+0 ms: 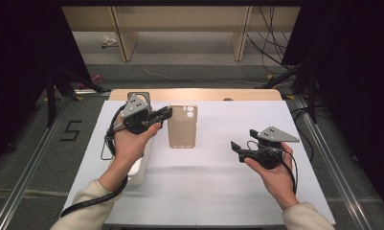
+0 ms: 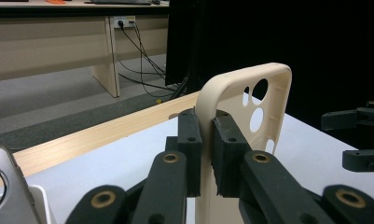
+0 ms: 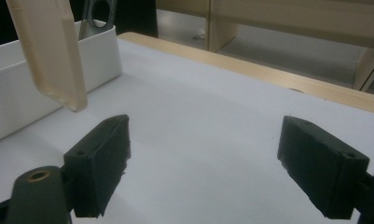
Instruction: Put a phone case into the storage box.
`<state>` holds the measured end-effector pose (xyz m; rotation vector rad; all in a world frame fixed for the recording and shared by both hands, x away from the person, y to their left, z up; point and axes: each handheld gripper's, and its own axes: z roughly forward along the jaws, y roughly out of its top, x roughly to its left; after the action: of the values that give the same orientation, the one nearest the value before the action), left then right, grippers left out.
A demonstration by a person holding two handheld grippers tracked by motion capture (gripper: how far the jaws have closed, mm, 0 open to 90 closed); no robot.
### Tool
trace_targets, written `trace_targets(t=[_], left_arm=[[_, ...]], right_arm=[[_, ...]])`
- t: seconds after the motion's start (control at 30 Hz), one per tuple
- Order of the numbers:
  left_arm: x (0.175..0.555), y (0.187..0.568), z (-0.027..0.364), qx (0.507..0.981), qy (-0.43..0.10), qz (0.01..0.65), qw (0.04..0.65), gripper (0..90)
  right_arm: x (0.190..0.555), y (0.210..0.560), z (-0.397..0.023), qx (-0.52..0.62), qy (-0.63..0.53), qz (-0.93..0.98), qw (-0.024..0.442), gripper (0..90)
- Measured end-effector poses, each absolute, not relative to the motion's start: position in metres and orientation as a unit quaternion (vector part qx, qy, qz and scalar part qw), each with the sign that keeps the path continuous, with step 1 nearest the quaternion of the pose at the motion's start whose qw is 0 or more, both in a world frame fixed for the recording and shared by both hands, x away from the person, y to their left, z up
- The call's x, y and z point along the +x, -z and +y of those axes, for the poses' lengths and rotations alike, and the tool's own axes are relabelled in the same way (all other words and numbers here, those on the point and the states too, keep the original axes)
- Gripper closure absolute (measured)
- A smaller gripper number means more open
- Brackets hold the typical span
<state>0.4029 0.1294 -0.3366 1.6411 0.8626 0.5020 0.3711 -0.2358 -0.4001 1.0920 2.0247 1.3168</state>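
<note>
A beige phone case (image 1: pixel 182 125) with round camera cut-outs at its far end hangs a little above the white table top (image 1: pixel 213 187). My left gripper (image 1: pixel 166 114) is shut on its left rim near the far corner. In the left gripper view the pads (image 2: pixel 190 140) pinch the case's thin wall (image 2: pixel 268 107). My right gripper (image 1: pixel 236 149) hovers to the right of the case, pointing left, jaws open and empty. In the right gripper view its pads (image 3: pixel 103 161) stand wide apart over bare table, and the case (image 3: pixel 49 51) hangs at the upper left.
A white tray (image 1: pixel 138 173) lies under my left forearm; its wall (image 3: pixel 40 79) shows behind the case, with a grey metal object (image 2: pixel 7 186) in it. The table's wooden far edge (image 1: pixel 194 94) borders the floor, desks and cables beyond.
</note>
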Motion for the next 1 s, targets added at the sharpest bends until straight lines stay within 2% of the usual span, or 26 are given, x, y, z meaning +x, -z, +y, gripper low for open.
trace_targets(t=[1.0], left_arm=[[0.403, 0.323, 0.162, 0.694, -0.232, 0.375, 0.569, 82.7]], right_arm=[[0.365, 0.402, -0.247, 0.393, -0.491, 0.741, 0.233, 16.6]])
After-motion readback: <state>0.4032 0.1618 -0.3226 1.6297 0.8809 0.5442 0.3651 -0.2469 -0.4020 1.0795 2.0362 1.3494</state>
